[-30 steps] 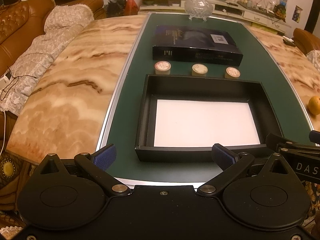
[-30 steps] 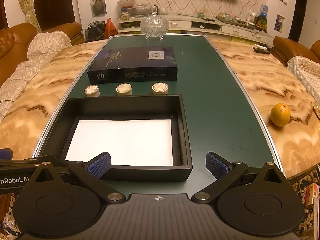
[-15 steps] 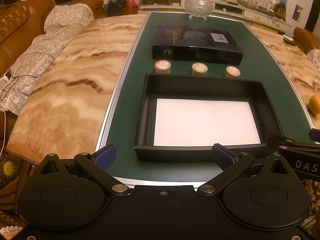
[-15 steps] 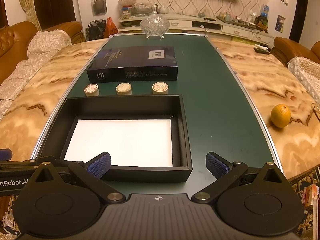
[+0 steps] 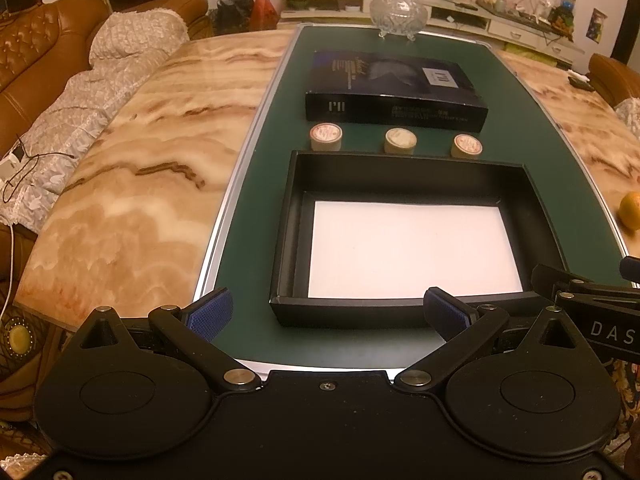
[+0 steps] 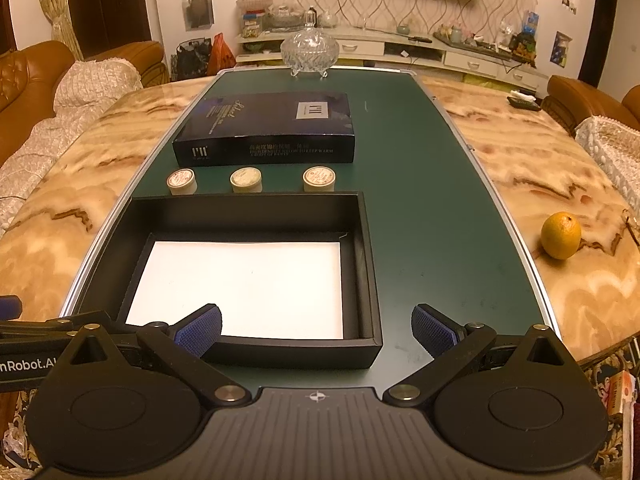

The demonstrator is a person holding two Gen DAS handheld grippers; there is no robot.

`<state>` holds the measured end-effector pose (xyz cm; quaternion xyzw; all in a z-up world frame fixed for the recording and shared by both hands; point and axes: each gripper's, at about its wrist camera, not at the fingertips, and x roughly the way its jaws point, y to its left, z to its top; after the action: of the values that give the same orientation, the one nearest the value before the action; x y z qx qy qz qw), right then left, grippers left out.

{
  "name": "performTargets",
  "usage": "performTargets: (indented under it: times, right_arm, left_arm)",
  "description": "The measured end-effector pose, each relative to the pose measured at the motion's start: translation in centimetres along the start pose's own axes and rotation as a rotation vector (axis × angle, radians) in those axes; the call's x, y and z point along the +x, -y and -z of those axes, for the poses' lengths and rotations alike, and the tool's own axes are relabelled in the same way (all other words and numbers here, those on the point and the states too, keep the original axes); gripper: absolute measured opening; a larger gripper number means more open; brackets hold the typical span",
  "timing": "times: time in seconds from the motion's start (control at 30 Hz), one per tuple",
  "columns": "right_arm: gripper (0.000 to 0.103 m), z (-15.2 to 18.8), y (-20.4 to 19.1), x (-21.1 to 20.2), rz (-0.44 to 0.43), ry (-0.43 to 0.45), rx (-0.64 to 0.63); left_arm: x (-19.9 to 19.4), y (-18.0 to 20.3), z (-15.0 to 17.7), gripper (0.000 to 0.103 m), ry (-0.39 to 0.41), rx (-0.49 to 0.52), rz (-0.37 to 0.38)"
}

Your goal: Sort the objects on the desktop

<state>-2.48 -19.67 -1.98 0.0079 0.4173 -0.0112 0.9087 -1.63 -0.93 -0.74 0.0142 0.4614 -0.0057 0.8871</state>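
An open black box (image 5: pixel 288 240) (image 6: pixel 366 248) with a white sheet on its floor sits on the green mat. Behind it stand three small round tins in a row: left (image 5: pixel 326 137) (image 6: pixel 181 181), middle (image 5: pixel 400 141) (image 6: pixel 246 180), right (image 5: pixel 466 146) (image 6: pixel 319 178). A dark flat lid box (image 5: pixel 394 88) (image 6: pixel 268 128) lies behind the tins. My left gripper (image 5: pixel 326 314) is open and empty at the box's near edge. My right gripper (image 6: pixel 316 326) is open and empty over the box's near right corner.
A glass lidded bowl (image 5: pixel 398 12) (image 6: pixel 309 52) stands at the mat's far end. An orange (image 6: pixel 561 235) (image 5: pixel 631 210) lies on the marble table to the right. A sofa with a lace cover (image 5: pixel 100 80) is on the left.
Both views have shifted very slightly; nothing on the table has moved and both grippers stay open.
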Motion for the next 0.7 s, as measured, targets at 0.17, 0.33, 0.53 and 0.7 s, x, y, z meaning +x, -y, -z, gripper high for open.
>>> performTargets:
  times: [0.17, 0.33, 0.53, 0.7]
  right_arm:
    - [0.103, -0.2, 0.0, 0.0, -0.002, 0.0, 0.001]
    - [0.103, -0.5, 0.0, 0.1, -0.003, 0.003, 0.007]
    - [0.103, -1.0, 0.0, 0.0, -0.005, 0.01, 0.009]
    - [0.103, -1.3, 0.1, 0.2, -0.007, 0.014, 0.012]
  left_arm:
    - [0.0, 0.0, 0.0, 0.103, 0.001, -0.001, 0.003]
    - [0.1, 0.0, -0.2, 0.103, 0.002, 0.001, 0.0]
    - [0.2, 0.1, -0.7, 0.103, 0.008, 0.002, -0.001]
    - [0.3, 0.2, -1.1, 0.103, 0.01, 0.005, -0.002]
